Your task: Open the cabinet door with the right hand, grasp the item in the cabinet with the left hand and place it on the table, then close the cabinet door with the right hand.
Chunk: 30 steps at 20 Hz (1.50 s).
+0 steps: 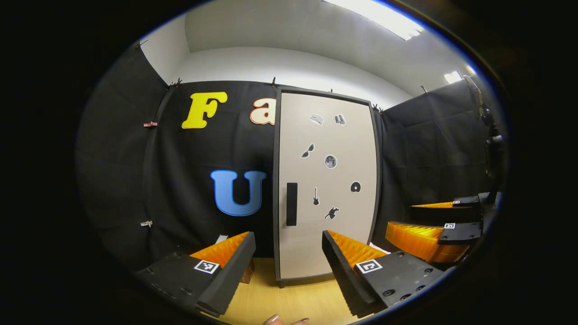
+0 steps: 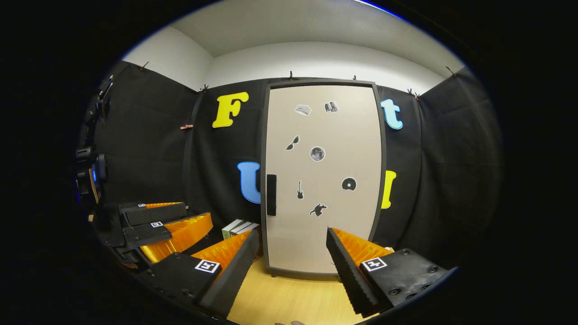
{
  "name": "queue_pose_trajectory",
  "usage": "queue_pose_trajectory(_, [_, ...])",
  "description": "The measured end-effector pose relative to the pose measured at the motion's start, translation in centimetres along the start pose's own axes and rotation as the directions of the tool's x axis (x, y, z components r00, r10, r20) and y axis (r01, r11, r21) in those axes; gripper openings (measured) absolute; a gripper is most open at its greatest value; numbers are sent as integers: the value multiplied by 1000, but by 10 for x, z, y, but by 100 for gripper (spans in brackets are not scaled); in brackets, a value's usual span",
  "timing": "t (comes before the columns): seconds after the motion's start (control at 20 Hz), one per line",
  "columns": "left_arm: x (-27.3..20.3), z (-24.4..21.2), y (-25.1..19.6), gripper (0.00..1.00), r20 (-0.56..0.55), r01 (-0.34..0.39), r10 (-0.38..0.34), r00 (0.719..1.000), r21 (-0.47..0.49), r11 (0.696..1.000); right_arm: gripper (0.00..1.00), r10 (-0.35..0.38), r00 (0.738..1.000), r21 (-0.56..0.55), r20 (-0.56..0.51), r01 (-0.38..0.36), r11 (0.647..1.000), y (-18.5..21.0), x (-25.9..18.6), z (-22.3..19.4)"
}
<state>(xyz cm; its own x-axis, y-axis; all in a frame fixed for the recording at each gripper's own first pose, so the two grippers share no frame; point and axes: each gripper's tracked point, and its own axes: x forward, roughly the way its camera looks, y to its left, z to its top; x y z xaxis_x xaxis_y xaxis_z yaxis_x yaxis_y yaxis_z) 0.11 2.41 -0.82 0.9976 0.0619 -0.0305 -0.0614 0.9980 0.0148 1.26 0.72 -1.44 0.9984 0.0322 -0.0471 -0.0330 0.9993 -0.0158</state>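
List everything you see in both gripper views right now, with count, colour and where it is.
cabinet door: one, beige with dark frame, shut, centre back
door handle: one, black, door's left edge
stickers: seven, grey and black, on the door
books: a few, pale, left of the cabinet
table: one, light wood, under the cabinet
left gripper: one, fingers apart, short of the door
right gripper: one, fingers apart, short of the door

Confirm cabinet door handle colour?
Black handle on a beige door; clearest in the right gripper view.
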Motion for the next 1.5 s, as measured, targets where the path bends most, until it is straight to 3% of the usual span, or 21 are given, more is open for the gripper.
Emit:
queue_pose_trajectory(0.65, [-7, 3, 1, 94, 15, 19, -19, 1000, 3, 1000, 98, -28, 1000, 10, 13, 28, 1000, -3, 2, 3])
queue_pose_trajectory(1.0, [-21, 4, 19, 94, 17, 36, -36, 999, 35, 999, 98, -4, 997, 1, 76, 4, 1000, 19, 12, 9])
queue_pose_trajectory(1.5, [-10, -7, 45, 94, 16, -9, 9, 1000, -2, 1000, 98, 82, 993, -32, 81, -80, 996, 52, 107, -4])
